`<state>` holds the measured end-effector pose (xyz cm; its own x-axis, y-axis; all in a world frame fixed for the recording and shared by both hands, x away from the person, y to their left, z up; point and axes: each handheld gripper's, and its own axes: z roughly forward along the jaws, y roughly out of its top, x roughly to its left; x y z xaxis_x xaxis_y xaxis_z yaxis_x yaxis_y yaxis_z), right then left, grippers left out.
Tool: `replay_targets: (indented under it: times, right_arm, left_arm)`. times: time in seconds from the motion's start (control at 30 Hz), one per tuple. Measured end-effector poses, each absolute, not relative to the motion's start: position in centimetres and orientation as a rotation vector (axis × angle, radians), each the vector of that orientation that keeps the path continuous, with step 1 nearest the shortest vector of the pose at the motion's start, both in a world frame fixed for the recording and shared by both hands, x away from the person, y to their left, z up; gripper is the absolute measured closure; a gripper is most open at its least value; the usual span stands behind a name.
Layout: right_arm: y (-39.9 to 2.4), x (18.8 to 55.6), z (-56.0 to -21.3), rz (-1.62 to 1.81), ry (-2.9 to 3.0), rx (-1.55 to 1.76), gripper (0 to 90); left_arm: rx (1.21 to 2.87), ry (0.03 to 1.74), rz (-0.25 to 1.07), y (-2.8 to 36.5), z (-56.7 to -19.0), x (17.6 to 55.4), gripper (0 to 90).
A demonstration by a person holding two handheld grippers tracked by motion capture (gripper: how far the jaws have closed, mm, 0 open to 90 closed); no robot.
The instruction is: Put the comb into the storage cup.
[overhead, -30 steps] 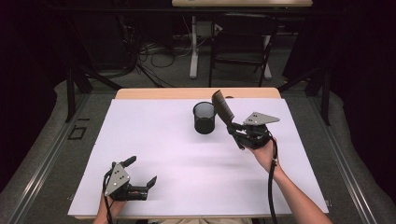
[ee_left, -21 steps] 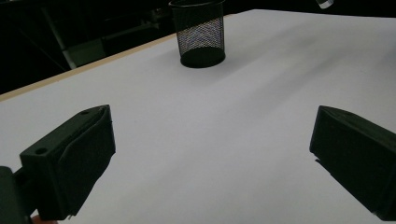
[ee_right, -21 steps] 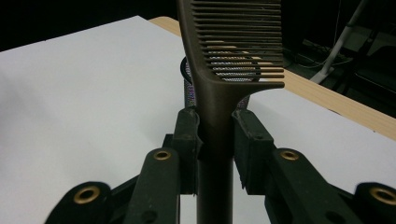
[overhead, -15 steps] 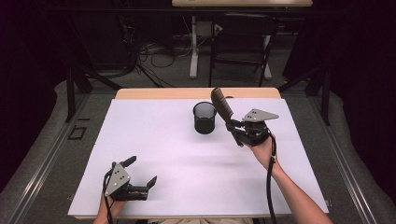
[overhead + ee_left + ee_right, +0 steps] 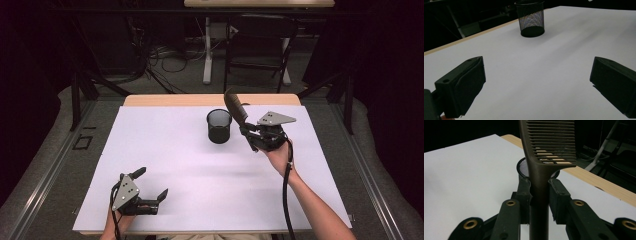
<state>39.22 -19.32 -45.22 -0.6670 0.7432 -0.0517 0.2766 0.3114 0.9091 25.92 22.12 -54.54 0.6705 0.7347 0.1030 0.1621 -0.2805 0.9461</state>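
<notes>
Two grippers at work: right gripper [image 5: 248, 136] clamps the comb [image 5: 541, 170] by its handle, teeth end now tipped closer over the mesh cup [image 5: 219, 126] than a second ago, so the drop-in looks near. Left gripper [image 5: 150, 189] sits wide, well short of the cup.

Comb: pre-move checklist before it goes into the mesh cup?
1. Grip: right gripper has both pads clamped on the comb handle: ok.
2. Comb orientation: toothed end points up and away from the jaws, handle runs down between them: ok.
3. Mesh cup stands upright on the white table, mouth open: ok.
4. Alignment: in the high view the comb sits to the right of the cup, not over its mouth: not ok.
5. Cup contents: inside is dark: cannot tell.
6. Left gripper rests open near the front edge, well away from the cup: ok.
</notes>
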Motion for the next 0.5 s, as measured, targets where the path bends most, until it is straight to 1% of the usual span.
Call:
replay_targets:
  times: [0.5]
  right_arm:
    - [-18.32, 40.32, -44.92, 1.342, 2.097, 0.895, 72.6]
  left_arm:
    - [1.802, 0.712, 0.654, 22.09, -54.56, 25.96, 0.3]
